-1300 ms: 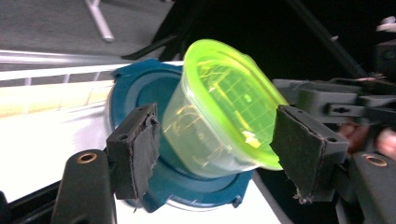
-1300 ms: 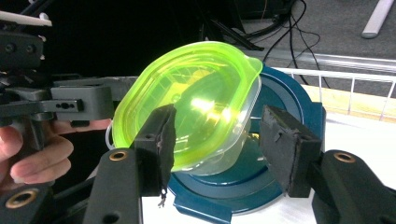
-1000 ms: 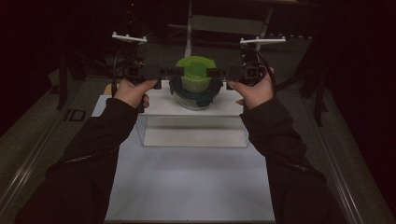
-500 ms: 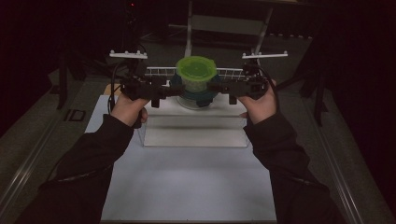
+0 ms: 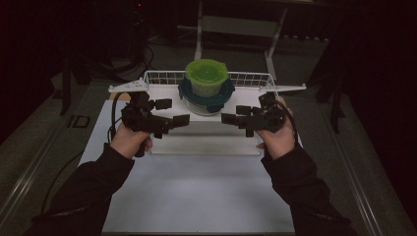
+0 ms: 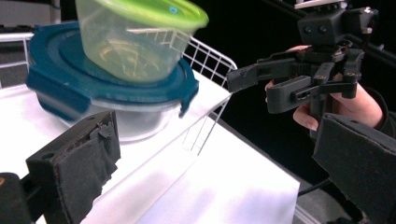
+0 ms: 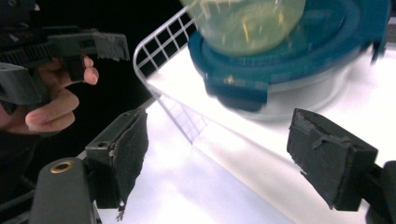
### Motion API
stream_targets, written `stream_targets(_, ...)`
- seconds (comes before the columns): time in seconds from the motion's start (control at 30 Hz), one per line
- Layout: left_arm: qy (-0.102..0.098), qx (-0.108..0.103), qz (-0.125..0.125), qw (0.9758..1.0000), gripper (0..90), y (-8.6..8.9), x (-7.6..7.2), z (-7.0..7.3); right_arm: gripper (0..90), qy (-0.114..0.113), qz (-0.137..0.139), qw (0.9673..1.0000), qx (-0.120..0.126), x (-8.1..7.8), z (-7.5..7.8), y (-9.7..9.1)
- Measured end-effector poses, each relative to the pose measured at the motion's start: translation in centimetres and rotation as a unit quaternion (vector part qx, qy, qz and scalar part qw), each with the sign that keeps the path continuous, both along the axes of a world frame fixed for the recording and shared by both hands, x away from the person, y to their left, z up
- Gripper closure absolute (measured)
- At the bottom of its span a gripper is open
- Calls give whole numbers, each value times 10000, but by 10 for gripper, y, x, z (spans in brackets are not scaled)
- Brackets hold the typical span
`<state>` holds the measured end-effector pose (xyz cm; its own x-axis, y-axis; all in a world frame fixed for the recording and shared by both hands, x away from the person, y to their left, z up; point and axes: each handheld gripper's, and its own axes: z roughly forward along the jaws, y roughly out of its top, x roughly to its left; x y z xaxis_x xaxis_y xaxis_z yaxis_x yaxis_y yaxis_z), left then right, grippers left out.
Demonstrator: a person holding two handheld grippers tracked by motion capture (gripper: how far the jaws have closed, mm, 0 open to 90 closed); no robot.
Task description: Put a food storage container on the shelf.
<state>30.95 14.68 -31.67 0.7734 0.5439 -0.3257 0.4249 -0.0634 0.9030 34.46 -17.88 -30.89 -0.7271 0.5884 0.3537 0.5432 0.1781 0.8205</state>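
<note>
The green-lidded tub (image 5: 206,77) sits stacked on the blue-lidded container (image 5: 206,98) on the white platform (image 5: 206,132). Your left hand-held gripper (image 5: 169,120) and right hand-held gripper (image 5: 236,118) have just been opening, nothing between their jaws. Withdraw level, avoiding the stack.

Dim room, grey floor (image 5: 44,147), white table (image 5: 196,196), pale metal stand (image 5: 236,24) at the back
</note>
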Motion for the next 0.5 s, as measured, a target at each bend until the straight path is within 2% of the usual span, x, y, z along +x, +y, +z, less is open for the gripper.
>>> stream_targets(0.3, -119, 247, -171, 9995, 1, -6, -23, -39, 153, -1, 191, 9998, -62, -17, -48, -9)
stream_targets(0.4, -152, 346, -184, 9991, 1, -8, -28, -49, 143, -142, 149, 9996, -192, -22, -61, -13)
stream_targets(0.5, -232, 410, -183, 9987, 1, -8, -33, -58, 143, -182, 117, 9996, -206, -27, -72, -18)
